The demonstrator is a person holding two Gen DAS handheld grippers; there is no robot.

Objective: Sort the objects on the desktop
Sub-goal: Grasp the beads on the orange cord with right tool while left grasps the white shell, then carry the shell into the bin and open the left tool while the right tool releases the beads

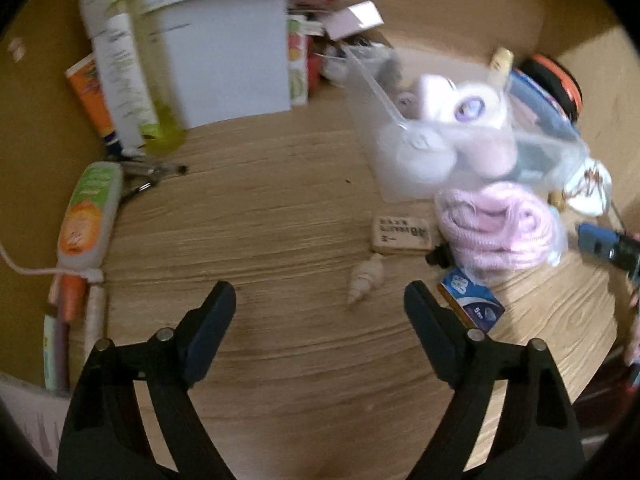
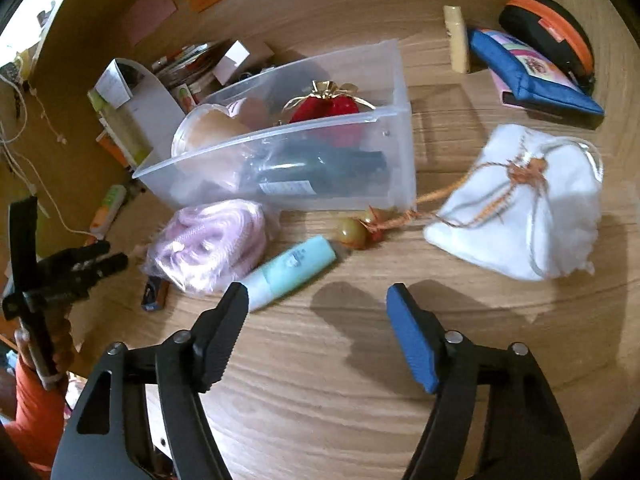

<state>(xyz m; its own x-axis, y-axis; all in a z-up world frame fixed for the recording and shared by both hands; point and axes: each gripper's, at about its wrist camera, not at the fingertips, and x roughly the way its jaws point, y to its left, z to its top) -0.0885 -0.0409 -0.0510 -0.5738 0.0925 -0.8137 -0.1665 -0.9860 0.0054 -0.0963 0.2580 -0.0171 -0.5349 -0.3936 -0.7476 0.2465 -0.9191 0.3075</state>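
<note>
Left gripper [image 1: 320, 300] parted, nothing between the jaws, bare wood table [image 1: 280, 220] below. Right gripper [image 2: 316, 300] likewise parted and empty, with a mint-green tube [image 2: 290, 270] just beyond its left finger.

One clear plastic bin [image 2: 394, 80] behind the tube, holding a red pouch with gold trim [image 2: 324, 104], a dark bottle [image 2: 320, 166] on its side, and a round brownish lidded cup [image 2: 208, 130]; further contents too blurred through the wall to name. From the left wrist view, a pale plush toy [image 1: 460, 108] at the bin's rim, smeared by blur.

One bagged pink cord bundle [image 2: 208, 240] touching the bin's front. One white drawstring pouch [image 2: 520, 204] to the right, its orange cord ending in amber beads [image 2: 352, 232]. One blue zip pouch [image 2: 532, 76] and one black-and-orange round case [image 2: 556, 36] at the back.

Small blue packet [image 1: 472, 300] partly hidden by the left gripper's right finger. Seashell [image 1: 366, 280] and one printed wooden block [image 1: 400, 234] nearby, print unreadable.
</note>
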